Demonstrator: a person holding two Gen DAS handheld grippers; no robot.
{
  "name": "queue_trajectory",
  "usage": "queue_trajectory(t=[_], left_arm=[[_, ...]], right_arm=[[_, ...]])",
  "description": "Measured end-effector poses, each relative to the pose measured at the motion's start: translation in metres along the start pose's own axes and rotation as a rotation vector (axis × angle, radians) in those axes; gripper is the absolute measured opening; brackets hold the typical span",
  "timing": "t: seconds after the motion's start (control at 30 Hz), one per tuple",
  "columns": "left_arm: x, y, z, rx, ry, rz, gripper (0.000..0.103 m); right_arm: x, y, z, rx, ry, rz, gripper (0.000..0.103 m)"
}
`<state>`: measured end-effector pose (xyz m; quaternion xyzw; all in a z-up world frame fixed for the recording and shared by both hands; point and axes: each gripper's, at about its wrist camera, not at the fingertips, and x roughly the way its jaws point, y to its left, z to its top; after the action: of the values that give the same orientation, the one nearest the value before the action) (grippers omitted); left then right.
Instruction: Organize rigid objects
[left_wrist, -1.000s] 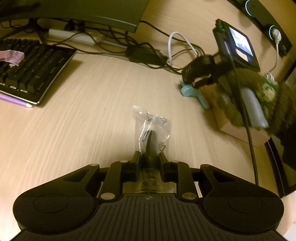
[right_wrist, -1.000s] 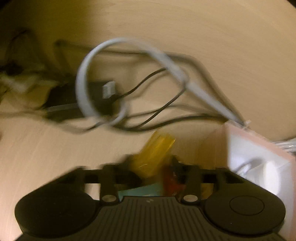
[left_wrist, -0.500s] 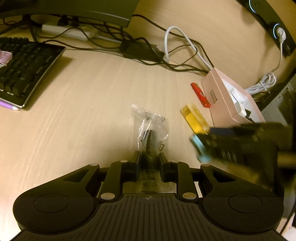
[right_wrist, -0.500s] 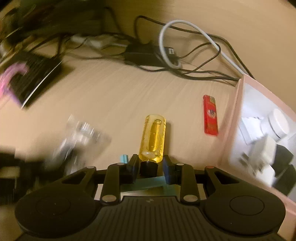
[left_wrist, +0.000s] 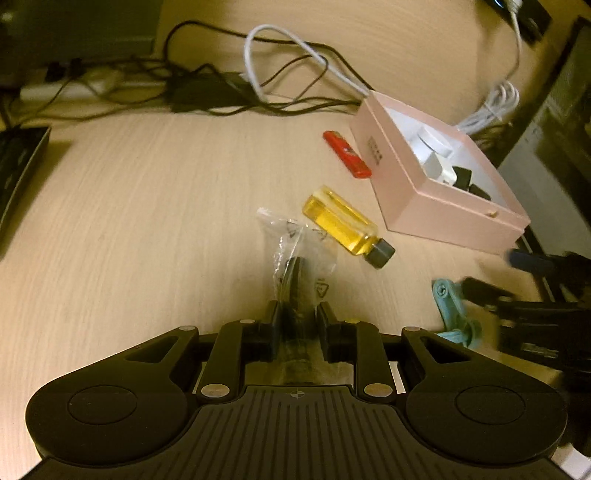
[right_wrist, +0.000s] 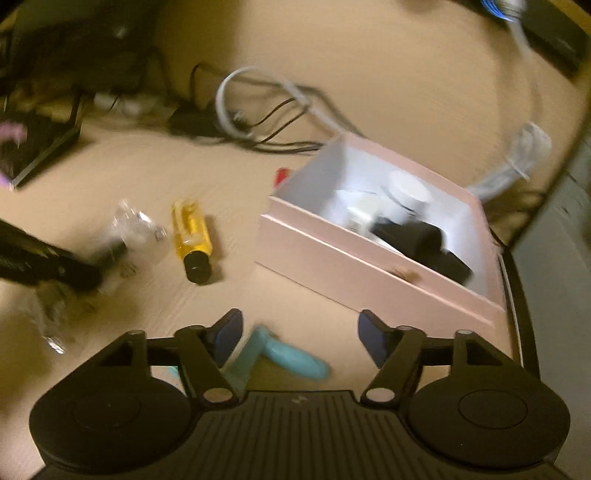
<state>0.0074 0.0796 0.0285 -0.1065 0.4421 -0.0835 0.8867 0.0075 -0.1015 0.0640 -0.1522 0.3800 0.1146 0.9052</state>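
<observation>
At mid-desk (left_wrist: 147, 206) my left tongs (left_wrist: 295, 314) pinch the plastic bag (left_wrist: 295, 251), right tongs (right_wrist: 297, 332) wide open, empty; I should lift straight toward the pink box (left_wrist: 436, 210).

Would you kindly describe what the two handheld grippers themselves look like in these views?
Both are matte black plastic. The left gripper has a ribbed central body, two rounded lobes with circular discs, angular linkage arms with silver rivets, and black finger pads. The right gripper has the same build, but its fingertips carry dark blue pads. No sleeves or cables show on either.
</observation>
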Motion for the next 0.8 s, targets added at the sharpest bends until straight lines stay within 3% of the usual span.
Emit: queue_trajectory(t=[0.1,0.43,0.8], left_arm=[[0.003,-0.009,0.0,0.042,-0.005,0.011,0.027],[0.001,-0.022,-0.006,0.14,-0.007,0.035,0.027],[-0.001,-0.024,-0.012,0.167,-0.012,0.019,0.027]], right_arm=[[-0.019,-0.016,-0.014,0.107,-0.036,-0.01,0.084],[-0.021,-0.037,-0.048,0.312,0.054,0.056,0.085],[-0.022,-0.016,-0.043,0.265,0.023,0.096,0.085]])
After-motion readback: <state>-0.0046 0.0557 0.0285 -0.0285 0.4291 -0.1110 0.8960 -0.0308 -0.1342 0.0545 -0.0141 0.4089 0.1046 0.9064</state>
